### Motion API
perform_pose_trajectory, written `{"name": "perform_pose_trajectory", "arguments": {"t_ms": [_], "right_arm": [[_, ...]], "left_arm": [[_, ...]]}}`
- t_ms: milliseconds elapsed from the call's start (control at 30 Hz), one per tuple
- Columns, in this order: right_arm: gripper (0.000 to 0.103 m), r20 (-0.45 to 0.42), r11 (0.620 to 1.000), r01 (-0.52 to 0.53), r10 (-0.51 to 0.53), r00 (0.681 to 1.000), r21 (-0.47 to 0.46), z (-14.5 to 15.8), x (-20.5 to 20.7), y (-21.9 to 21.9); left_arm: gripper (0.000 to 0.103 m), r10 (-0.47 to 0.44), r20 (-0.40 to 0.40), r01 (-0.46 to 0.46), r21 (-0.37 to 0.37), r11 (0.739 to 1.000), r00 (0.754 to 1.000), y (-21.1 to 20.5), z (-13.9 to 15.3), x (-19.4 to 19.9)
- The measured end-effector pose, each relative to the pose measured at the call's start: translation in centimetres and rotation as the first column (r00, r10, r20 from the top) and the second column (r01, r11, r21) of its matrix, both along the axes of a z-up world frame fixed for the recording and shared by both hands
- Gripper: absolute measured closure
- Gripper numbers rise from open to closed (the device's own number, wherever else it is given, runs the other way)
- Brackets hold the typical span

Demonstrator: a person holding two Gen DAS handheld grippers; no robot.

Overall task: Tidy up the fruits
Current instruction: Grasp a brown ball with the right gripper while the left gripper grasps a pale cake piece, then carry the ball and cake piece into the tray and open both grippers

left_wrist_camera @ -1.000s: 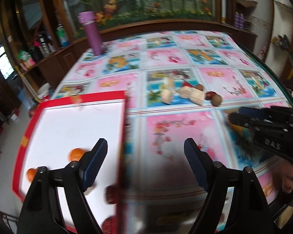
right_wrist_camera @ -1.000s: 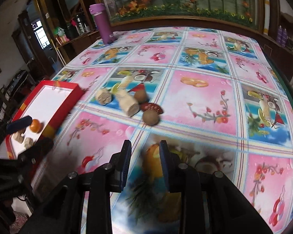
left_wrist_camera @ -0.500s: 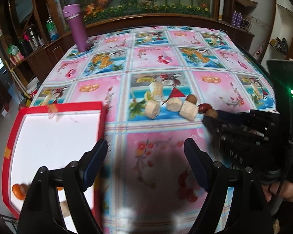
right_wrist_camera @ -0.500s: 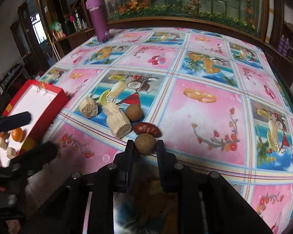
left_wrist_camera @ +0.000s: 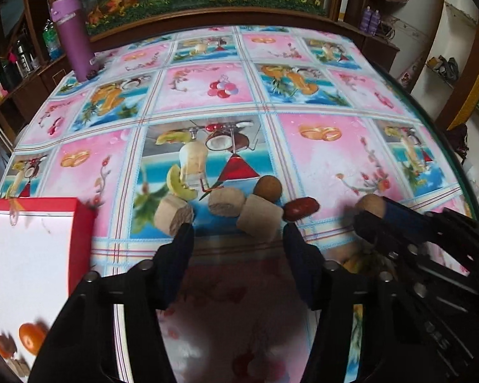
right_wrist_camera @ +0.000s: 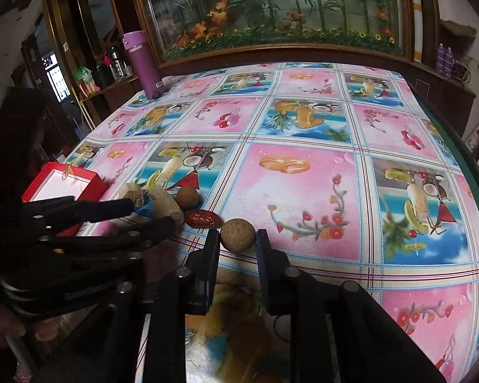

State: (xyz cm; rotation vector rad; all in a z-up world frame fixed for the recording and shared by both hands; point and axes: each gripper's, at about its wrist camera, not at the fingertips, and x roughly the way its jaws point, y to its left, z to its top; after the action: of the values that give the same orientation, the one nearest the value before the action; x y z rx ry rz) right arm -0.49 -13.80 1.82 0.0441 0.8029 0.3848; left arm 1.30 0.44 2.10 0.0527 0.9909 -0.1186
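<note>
A row of small fruits lies mid-table: a tan chunk (left_wrist_camera: 174,214), a second chunk (left_wrist_camera: 225,202), a pale cylinder (left_wrist_camera: 260,217), a brown ball (left_wrist_camera: 267,186) and a red date (left_wrist_camera: 301,208). My left gripper (left_wrist_camera: 238,234) is open, its tips on either side of the pale cylinder's near end. My right gripper (right_wrist_camera: 238,239) is open, with a second brown ball (right_wrist_camera: 238,234) between its fingertips, resting on the table; that ball shows in the left view (left_wrist_camera: 370,205). The red box (left_wrist_camera: 32,255) holds orange fruits (left_wrist_camera: 30,333).
A purple bottle (left_wrist_camera: 73,36) stands at the table's far left corner. The table's green rim (right_wrist_camera: 469,172) curves along the right. The red box (right_wrist_camera: 64,182) sits at the left edge. A wooden cabinet with a floral panel runs behind the table.
Both grippers have moved forward to the fruit row. The left swung right from over the red box. The right now has the nearest brown ball between its tips.
</note>
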Motion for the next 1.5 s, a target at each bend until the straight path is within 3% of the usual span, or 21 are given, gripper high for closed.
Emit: {"name": "perform_pose_trajectory", "arguments": {"t_ms": [133, 300, 633, 933, 1200, 1500], "right_arm": [[0.081, -0.008, 1.000, 0.003, -0.003, 1.000, 0.008, -0.1, 0.1, 0.0], [0.081, -0.001, 1.000, 0.001, -0.001, 1.000, 0.024, 0.0, -0.1, -0.1], [0.082, 0.002, 0.996, -0.032, 0.032, 0.999, 0.089, 1.0, -1.1, 1.2], [0.082, 0.047, 0.990, -0.121, 0.118, 0.992, 0.078, 3.5, -3.2, 6.1], [0.082, 0.063, 0.973, -0.228, 0.226, 0.972, 0.030, 4.6, -5.4, 12.1], [0.082, 0.050, 0.945, -0.328, 0.328, 0.943, -0.014, 4.0, -7.5, 18.2]], "left_arm": [[0.047, -0.018, -0.020, 0.017, -0.027, 0.999, 1.000, -0.2, -0.7, 0.7], [0.073, -0.032, -0.004, 0.032, -0.051, 0.998, 0.999, -0.5, -0.7, 1.0], [0.073, -0.012, 0.062, 0.018, -0.089, 0.996, 0.998, 1.7, 2.2, -3.5], [0.073, 0.048, 0.140, -0.041, -0.057, 0.998, 0.989, 5.1, 4.5, -8.5], [0.073, 0.154, 0.204, -0.149, -0.038, 0.988, 0.967, 10.1, 5.7, -11.4], [0.073, 0.282, 0.246, -0.284, -0.030, 0.958, 0.927, 15.9, 5.7, -14.3]]}}
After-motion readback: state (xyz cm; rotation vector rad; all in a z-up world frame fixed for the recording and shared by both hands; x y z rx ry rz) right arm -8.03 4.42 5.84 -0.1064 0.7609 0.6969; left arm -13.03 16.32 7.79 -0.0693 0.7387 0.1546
